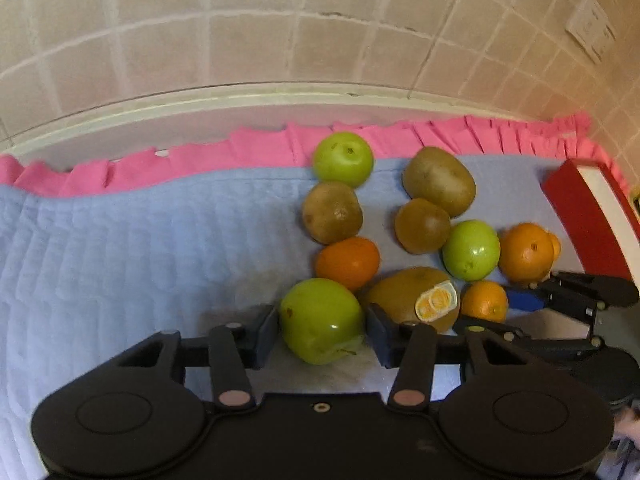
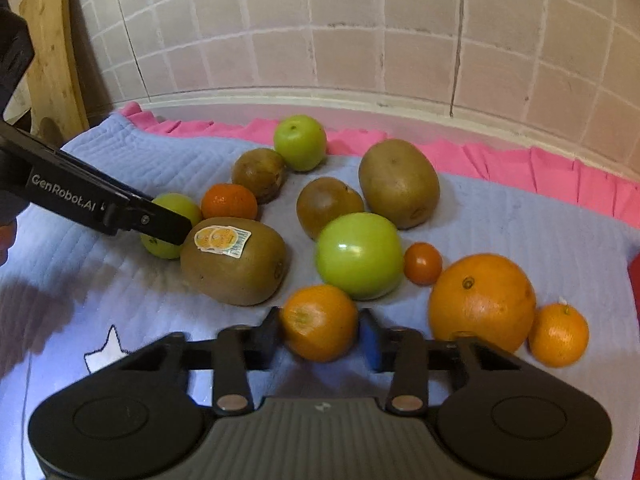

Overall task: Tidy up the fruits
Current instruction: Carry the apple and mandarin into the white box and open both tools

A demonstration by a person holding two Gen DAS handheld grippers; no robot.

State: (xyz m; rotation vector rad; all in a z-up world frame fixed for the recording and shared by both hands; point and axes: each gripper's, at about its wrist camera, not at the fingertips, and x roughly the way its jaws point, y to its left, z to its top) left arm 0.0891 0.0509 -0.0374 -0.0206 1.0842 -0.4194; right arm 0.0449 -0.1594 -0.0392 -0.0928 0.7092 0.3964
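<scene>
Left gripper [image 1: 322, 334]: pads against both flanks of a green apple [image 1: 322, 320] — clamped on it, apple resting on the blue quilted cloth [image 1: 120, 240]. Right gripper [image 2: 320, 334]: pads pressed on a small orange [image 2: 319, 322], also down on the cloth. Just beyond the left jaws, a stickered kiwi [image 1: 412, 296] touches the apple's right side; a mandarin [image 1: 347, 262] sits directly ahead. Beyond the right jaws — a second green apple [image 2: 359, 255], with a large orange [image 2: 482, 302] off to the right. Further out: more kiwis, then the pink frill [image 1: 260, 148] and tiled wall [image 1: 280, 40].
</scene>
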